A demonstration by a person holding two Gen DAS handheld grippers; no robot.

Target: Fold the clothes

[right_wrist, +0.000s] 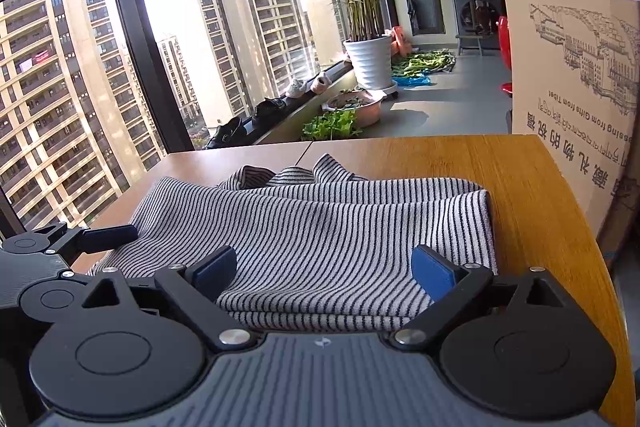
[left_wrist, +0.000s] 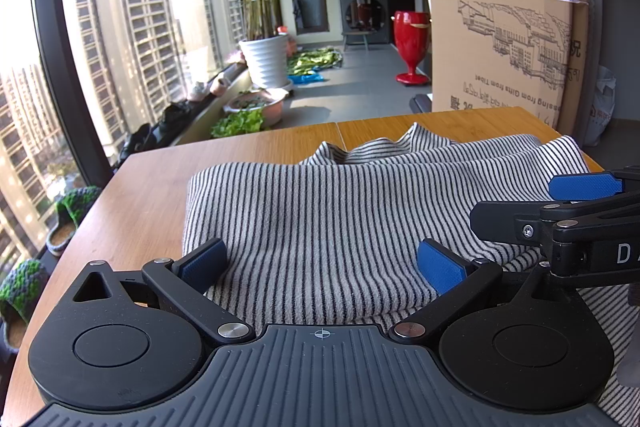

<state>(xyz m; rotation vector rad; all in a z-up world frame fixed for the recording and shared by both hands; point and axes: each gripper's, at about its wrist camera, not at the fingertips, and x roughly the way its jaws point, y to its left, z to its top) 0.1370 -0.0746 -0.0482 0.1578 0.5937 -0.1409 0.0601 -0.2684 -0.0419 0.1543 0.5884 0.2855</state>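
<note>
1. The grey-and-black striped knit garment (left_wrist: 340, 211) lies folded on the light wooden table (left_wrist: 152, 179), right in front of both tongs.
2. Left tongs (left_wrist: 322, 265) are spread wide, blue pads resting over the cloth, gripping nothing.
3. Right tongs (right_wrist: 322, 267) are wide apart too, nothing pinched, near the garment's right edge.
4. A big brown cardboard box (right_wrist: 576, 67) stands beyond, to the right.

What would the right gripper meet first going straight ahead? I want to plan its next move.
Most likely the striped garment on the table: the right gripper, jaws open, points down over its folded edge; the exact contact spot is unclear.
</note>
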